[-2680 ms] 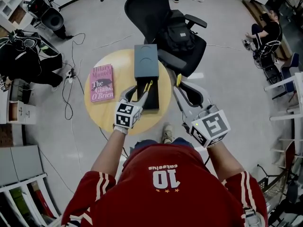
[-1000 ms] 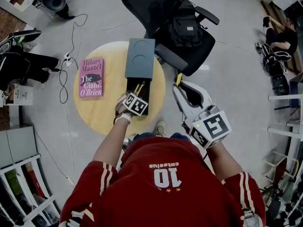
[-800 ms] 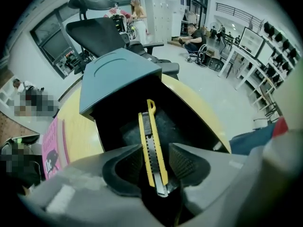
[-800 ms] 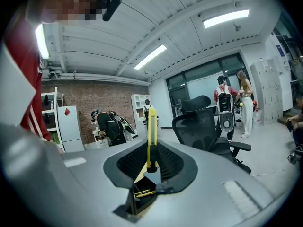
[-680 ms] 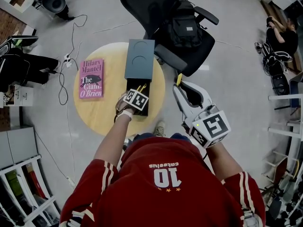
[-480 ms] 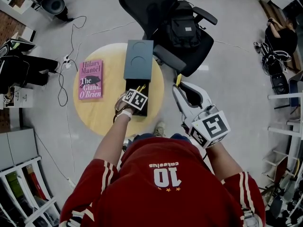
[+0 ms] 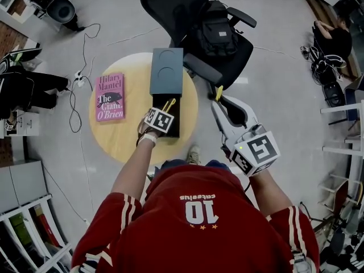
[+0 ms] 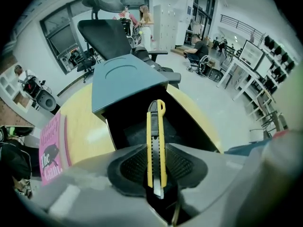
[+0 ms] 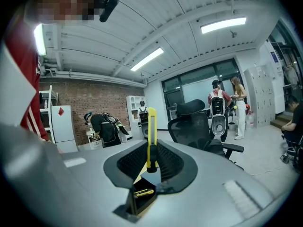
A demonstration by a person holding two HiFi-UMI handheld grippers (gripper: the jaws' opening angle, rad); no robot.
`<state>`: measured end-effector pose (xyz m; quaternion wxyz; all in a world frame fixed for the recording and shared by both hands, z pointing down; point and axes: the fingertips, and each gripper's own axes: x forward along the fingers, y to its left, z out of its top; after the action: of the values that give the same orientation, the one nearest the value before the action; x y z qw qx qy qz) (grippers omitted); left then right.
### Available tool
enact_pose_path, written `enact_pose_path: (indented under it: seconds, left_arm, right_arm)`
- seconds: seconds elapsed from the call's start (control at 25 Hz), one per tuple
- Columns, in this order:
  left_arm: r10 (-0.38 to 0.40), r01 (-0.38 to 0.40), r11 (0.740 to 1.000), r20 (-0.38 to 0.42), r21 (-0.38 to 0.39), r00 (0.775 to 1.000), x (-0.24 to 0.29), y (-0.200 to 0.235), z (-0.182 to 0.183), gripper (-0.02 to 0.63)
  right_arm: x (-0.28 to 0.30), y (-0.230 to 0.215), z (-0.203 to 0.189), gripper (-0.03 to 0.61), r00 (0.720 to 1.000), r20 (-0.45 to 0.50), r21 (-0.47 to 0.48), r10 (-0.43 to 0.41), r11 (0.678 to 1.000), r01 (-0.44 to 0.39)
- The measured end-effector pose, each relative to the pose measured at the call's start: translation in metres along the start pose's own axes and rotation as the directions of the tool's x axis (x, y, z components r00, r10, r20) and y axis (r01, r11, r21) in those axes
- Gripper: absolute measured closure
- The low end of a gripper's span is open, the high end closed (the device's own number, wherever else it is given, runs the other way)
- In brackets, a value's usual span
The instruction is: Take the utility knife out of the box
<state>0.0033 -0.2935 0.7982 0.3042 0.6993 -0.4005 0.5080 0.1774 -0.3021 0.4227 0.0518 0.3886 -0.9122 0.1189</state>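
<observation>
Knife is clamped between the pads of my left tongs, which have just been closing on it, its far end over the open black tray of the box on the bench. My right tongs, beside the bench, grip a second knife.

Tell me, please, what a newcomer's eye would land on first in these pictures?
The yellow utility knife, held over the open grey-blue box on the round yellow table: the left gripper has just closed its fingers on it. The right gripper, beyond the table's right edge, clamps a second yellow knife. A pink book lies left of the box.
</observation>
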Motion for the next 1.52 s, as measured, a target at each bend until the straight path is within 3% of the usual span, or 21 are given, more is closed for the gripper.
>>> enact_pose_path:
  seconds: [0.12, 0.48, 0.8, 1.0, 1.24, 1.52]
  left_arm:
    - [0.019, -0.021, 0.999, 0.073, 0.027, 0.997, -0.021, 0.005, 0.011, 0.486]
    - [-0.071, 0.067, 0.997, 0.162, 0.027, 0.984, -0.058, -0.011, 0.006, 0.486]
    - [-0.111, 0.091, 0.993, 0.312, 0.076, 0.944, -0.119, -0.017, 0.007, 0.486]
    - [-0.160, 0.118, 0.986, 0.435, 0.121, 0.886, -0.183, -0.025, 0.013, 0.486]
    - [-0.192, 0.127, 0.980, 0.572, 0.153, 0.798, -0.248, -0.019, 0.009, 0.486]
    - [-0.232, 0.148, 0.973, 0.713, 0.179, 0.661, -0.317, -0.015, -0.005, 0.486]
  right_arm:
    - [-0.003, 0.012, 0.003, 0.520, 1.000, 0.006, -0.007, -0.015, 1.000, 0.015]
    - [-0.017, 0.050, 0.017, 0.520, 0.997, 0.037, -0.020, -0.075, 0.997, 0.076]
    - [-0.036, 0.086, 0.018, 0.520, 0.989, 0.062, -0.030, -0.135, 0.990, 0.137]
    - [-0.040, 0.108, 0.018, 0.520, 0.985, 0.055, -0.032, -0.164, 0.986, 0.166]
    - [-0.042, 0.144, 0.024, 0.520, 0.981, 0.076, -0.057, -0.180, 0.981, 0.185]
    - [-0.045, 0.185, 0.023, 0.520, 0.980, 0.081, -0.080, -0.183, 0.979, 0.189]
